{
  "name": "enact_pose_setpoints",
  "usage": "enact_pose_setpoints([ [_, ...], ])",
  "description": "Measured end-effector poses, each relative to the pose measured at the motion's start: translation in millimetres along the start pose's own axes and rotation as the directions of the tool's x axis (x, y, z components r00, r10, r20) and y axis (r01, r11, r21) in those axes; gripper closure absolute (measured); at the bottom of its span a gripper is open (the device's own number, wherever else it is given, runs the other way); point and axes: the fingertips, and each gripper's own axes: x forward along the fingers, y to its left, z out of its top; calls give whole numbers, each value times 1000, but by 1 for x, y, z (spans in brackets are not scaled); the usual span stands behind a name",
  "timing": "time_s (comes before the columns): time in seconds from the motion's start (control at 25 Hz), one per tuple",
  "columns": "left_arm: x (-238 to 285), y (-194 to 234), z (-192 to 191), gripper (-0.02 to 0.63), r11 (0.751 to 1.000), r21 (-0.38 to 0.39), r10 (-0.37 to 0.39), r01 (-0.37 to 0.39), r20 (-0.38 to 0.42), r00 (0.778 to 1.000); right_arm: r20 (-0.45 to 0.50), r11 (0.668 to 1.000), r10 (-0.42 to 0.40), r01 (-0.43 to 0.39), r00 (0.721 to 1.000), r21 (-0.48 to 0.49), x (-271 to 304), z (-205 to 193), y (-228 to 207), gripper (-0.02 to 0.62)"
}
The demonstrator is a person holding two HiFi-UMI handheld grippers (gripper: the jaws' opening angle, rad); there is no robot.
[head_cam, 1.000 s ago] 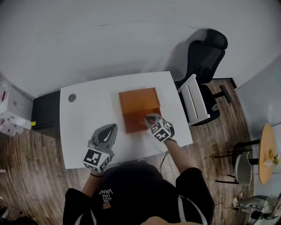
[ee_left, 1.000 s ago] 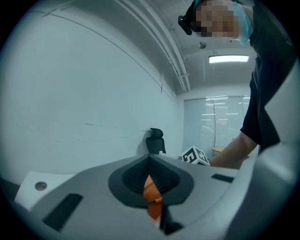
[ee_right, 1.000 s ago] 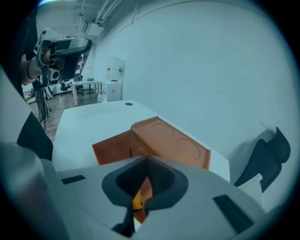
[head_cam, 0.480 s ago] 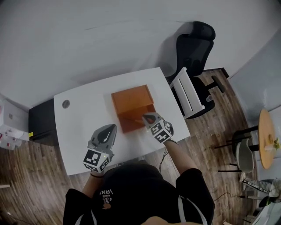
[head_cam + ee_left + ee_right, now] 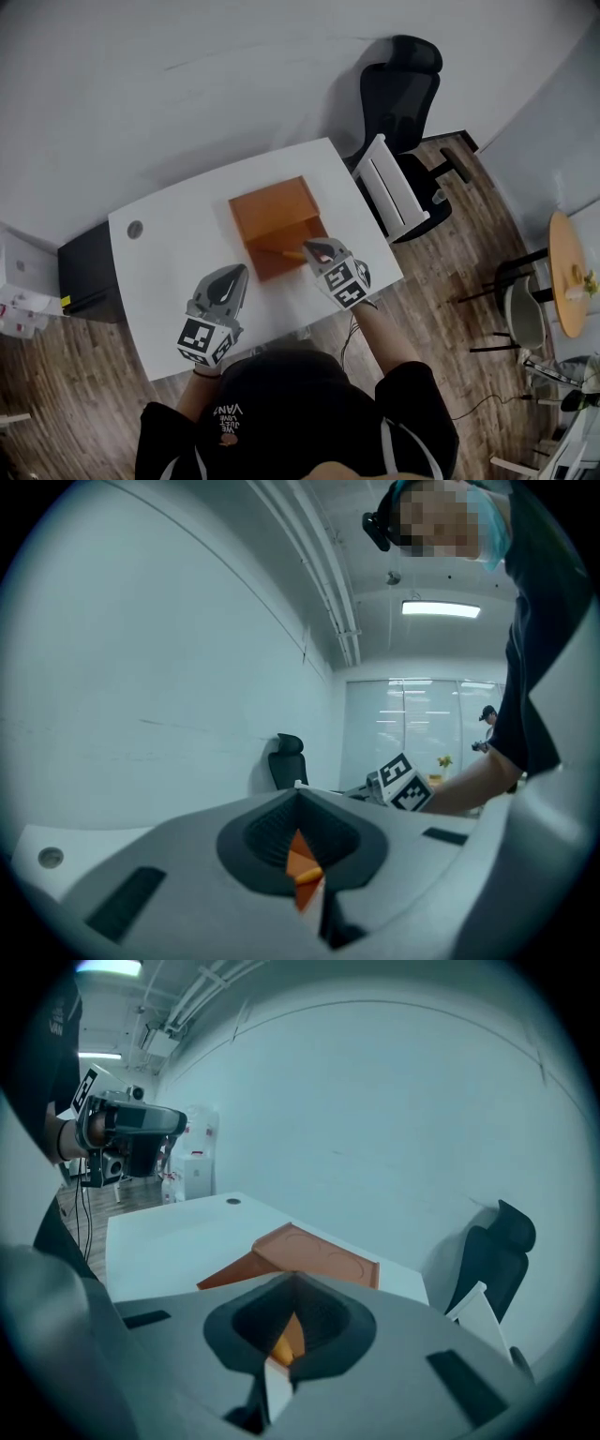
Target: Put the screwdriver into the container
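Your right gripper [image 5: 317, 249] is clenched on the screwdriver [image 5: 279, 251]. Its jaws are together, and a yellow-orange piece shows in the notch between them in the right gripper view. From the head view the screwdriver reads as a thin orange rod running left from the jaw tips, across the near part of the orange container [image 5: 277, 211]. I cannot tell whether the rod touches the container or hangs just above it.

The container sits near the middle of the white table [image 5: 178, 253], a little toward your right, and your right gripper is at its near right corner, pointing downward at it.

Your left gripper [image 5: 234, 277] has its jaws closed with nothing gripped. The orange in its notch is the container and screwdriver beyond. It sits over the near part of the table, left of the container and apart from it, pointing roughly level toward the far wall.

A small round grey grommet [image 5: 135, 229] is set in the table's far left corner. A black office chair [image 5: 398, 94] stands just beyond the table's far right corner, on the wood floor [image 5: 56, 375]
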Motion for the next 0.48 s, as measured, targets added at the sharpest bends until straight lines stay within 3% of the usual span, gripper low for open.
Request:
enact_pose_setpoints([
  [0.48,7,-9,1,592,998,-2,-68,68,3,998,71,994,-85,80,994,76,-42,16,-5,583],
])
